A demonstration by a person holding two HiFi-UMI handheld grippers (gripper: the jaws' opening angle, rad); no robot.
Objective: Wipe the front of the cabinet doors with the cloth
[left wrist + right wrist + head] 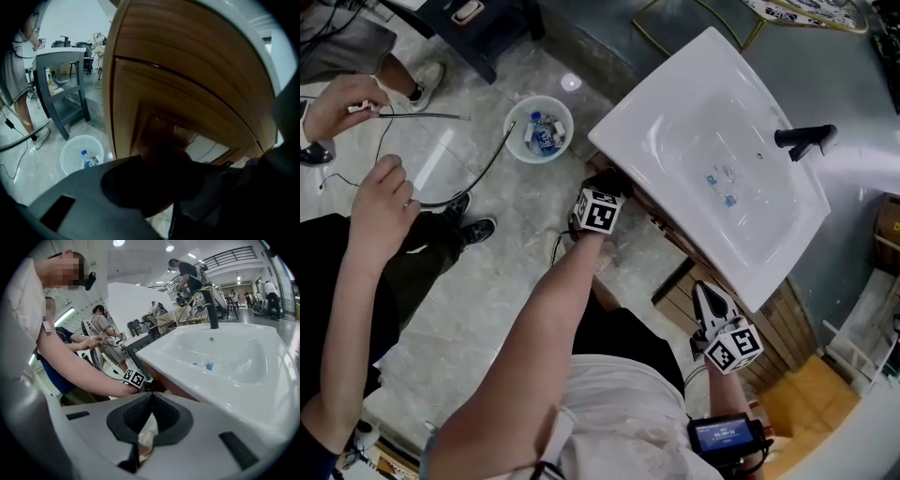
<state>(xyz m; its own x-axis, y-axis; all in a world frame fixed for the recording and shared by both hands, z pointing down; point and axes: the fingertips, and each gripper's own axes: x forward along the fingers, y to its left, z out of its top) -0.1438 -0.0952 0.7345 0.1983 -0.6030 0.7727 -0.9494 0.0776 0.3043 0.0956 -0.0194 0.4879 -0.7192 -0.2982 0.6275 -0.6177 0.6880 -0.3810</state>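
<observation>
Right in front of the left claw (602, 187) we've got the wooden cabinet door (154, 103). The claw's 2 jaws are clamped on a dark brownish cloth (161, 161), held up against that door just under the white sink (712, 159). Off to its left, a white waste basket (512, 120) sits on the floor. Our right claw (710, 302) hangs by the cabinet's other end, jaws closed tip to tip.
</observation>
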